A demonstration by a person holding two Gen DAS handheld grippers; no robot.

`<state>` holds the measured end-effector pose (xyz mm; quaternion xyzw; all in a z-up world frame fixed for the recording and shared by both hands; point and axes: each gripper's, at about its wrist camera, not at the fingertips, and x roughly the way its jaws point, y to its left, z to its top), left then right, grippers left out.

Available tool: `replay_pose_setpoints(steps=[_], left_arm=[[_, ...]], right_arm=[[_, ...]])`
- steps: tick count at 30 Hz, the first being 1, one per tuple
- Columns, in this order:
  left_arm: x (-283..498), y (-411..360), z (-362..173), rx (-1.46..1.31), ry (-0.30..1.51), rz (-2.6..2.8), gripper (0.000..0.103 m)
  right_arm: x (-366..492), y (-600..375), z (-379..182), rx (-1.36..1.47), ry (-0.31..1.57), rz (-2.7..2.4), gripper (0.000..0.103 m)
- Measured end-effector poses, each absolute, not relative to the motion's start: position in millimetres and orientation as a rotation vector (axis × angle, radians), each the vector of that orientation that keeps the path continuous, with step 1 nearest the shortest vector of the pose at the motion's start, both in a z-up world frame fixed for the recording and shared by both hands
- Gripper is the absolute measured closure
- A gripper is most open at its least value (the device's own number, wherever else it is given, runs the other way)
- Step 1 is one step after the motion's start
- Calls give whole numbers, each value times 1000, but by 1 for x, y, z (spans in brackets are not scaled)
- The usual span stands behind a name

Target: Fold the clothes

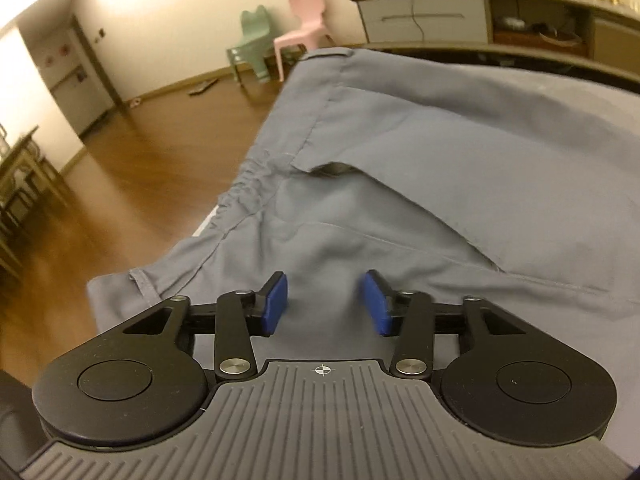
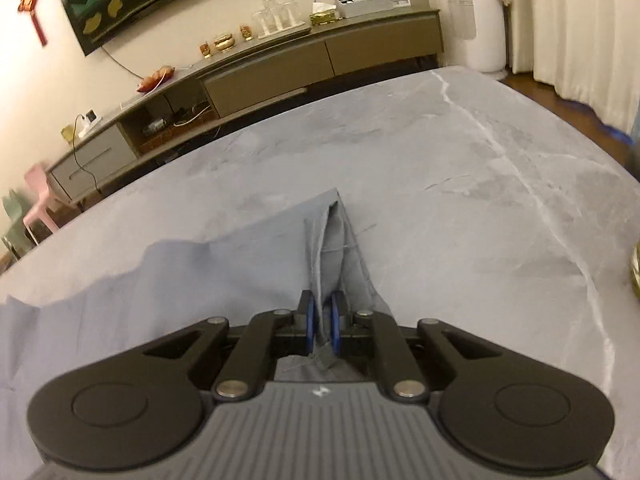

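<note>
Grey-blue trousers (image 1: 400,184) lie spread on a grey marble-look table (image 2: 460,168), one part folded over the other, the gathered waistband (image 1: 244,184) near the table's left edge. My left gripper (image 1: 325,304) is open, its blue pads (image 1: 276,300) just above the cloth with nothing between them. My right gripper (image 2: 322,322) is shut on a bunched edge of the trousers (image 2: 332,248), which rises in a peak in front of the fingers.
A long low sideboard (image 2: 280,68) with glassware and boxes runs behind the table. A pink chair (image 1: 300,28) and a green chair (image 1: 252,40) stand on the wooden floor (image 1: 152,168) to the left. A curtain (image 2: 580,20) hangs at the right.
</note>
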<state>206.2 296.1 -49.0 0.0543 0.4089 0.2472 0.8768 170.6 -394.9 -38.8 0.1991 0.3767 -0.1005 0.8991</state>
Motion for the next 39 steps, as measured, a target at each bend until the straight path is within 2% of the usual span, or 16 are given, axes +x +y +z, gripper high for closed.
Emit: replay_pose_setpoints(steps=[1, 2, 3, 5, 6, 9, 12, 18, 19, 21, 22, 28, 32, 34, 39], left_arm=[[202, 277, -42, 101, 827, 431, 78], [196, 253, -31, 78, 791, 317, 68], [193, 229, -23, 67, 759, 192, 63], [191, 175, -11, 96, 704, -75, 43], [193, 143, -9, 171, 676, -177, 40], [205, 56, -6, 446, 578, -389, 36], [232, 5, -20, 639, 551, -471, 36], [285, -11, -52, 704, 709, -624, 36], [286, -12, -55, 698, 734, -644, 38], [290, -4, -58, 654, 757, -646, 87], [291, 2, -57, 627, 756, -631, 103], [276, 62, -16, 363, 626, -618, 103], [294, 87, -29, 293, 709, -511, 103], [298, 82, -37, 326, 722, -471, 103], [307, 60, -55, 492, 729, -345, 103]], right_arm=[[171, -392, -38, 410, 785, -203, 94], [171, -390, -37, 403, 786, -207, 94], [171, -387, -36, 396, 787, -212, 94], [172, -383, -33, 381, 789, -221, 93], [173, -381, -32, 374, 786, -219, 93], [168, -376, -30, 360, 774, -194, 92], [164, -375, -26, 346, 770, -180, 92], [161, -383, -26, 353, 779, -144, 92], [161, -384, -25, 350, 775, -140, 92], [161, -384, -24, 343, 765, -138, 92], [160, -385, -23, 340, 756, -143, 92], [150, -390, 3, 391, 616, -133, 93], [172, -378, -21, 384, 710, -124, 93], [182, -370, -37, 321, 764, -165, 94], [183, -369, -31, 275, 786, -202, 94]])
